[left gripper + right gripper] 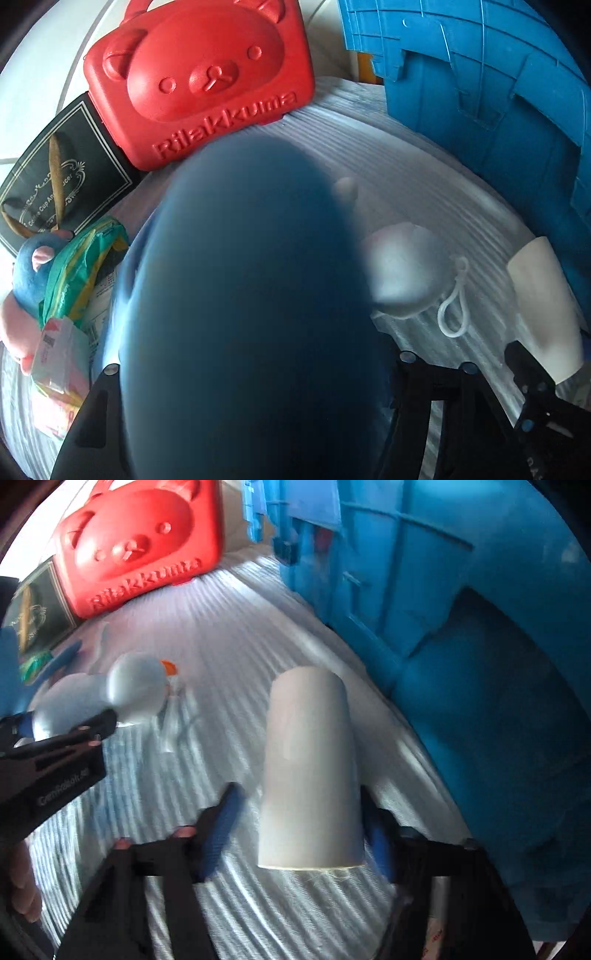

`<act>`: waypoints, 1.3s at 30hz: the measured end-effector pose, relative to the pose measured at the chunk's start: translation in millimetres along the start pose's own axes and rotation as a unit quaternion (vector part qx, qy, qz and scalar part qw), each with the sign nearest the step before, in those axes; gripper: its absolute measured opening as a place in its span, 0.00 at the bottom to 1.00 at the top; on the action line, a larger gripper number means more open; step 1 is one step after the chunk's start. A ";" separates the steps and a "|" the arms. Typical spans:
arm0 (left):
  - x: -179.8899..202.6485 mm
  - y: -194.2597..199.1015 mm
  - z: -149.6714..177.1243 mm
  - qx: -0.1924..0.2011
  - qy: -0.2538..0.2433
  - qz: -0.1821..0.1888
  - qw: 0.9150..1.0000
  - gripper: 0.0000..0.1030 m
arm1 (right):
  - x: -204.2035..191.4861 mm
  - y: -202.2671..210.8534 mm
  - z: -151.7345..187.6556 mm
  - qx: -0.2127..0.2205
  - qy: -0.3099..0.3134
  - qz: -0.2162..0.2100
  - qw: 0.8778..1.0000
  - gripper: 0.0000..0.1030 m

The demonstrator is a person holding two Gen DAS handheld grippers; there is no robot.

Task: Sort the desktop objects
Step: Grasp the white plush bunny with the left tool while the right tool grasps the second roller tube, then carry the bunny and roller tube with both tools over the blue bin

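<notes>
A blue and white plush toy fills the middle of the left wrist view, blurred and very close to the lens. My left gripper is shut on it. The toy's white round part and its white loop clasp stick out to the right. In the right wrist view the same toy shows an orange bit and sits in the left gripper. A white paper cup lies between the blue-padded fingers of my right gripper, wide end towards the camera, held above the mat. The cup also shows at the right of the left wrist view.
A red Rilakkuma case stands at the back. A blue plastic crate walls off the right side. On the left lie a black coffee-cup box, a green packet and a pink and blue plush. A white ribbed foam mat covers the table.
</notes>
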State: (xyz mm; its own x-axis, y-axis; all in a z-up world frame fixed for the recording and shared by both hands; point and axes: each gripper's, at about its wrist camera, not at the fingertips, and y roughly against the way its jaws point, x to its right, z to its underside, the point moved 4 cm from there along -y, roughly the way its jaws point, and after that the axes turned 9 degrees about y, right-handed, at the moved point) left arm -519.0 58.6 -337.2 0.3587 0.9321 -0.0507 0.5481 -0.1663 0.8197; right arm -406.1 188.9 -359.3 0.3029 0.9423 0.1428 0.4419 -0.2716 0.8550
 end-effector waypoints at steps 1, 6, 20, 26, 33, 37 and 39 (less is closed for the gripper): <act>-2.6 2.7 1.8 0.000 0.002 -0.002 1.000 0.56 | -2.4 1.6 0.2 -0.001 0.003 -0.004 1.000 0.46; -17.0 25.4 23.6 -0.009 0.013 0.000 1.000 0.54 | -19.0 13.1 6.4 -0.009 0.013 -0.035 0.999 0.46; -9.6 52.5 62.1 -0.025 0.018 0.005 0.999 0.62 | -31.4 39.8 35.6 -0.012 0.019 -0.066 0.998 0.47; -6.4 48.2 65.4 -0.014 0.021 -0.001 1.000 0.54 | -34.6 33.4 32.2 -0.004 0.020 -0.077 0.997 0.47; -15.5 65.9 70.9 0.000 0.034 -0.006 0.999 0.51 | -46.2 36.4 31.7 -0.001 0.042 -0.056 0.998 0.45; -30.6 91.9 72.4 0.021 0.049 -0.016 0.998 0.51 | -43.2 59.7 33.6 0.023 0.039 -0.056 0.997 0.45; -41.6 109.4 71.3 0.032 0.062 -0.021 0.997 0.51 | -46.3 76.3 32.9 0.037 0.045 -0.058 0.997 0.45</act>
State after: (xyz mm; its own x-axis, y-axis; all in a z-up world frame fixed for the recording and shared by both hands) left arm -420.1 -21.3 -286.1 0.2400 0.9707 -0.0092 0.6088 -0.1431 0.7803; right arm -358.6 118.1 -317.1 0.1702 0.9812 0.0914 0.5312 -0.1695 0.8301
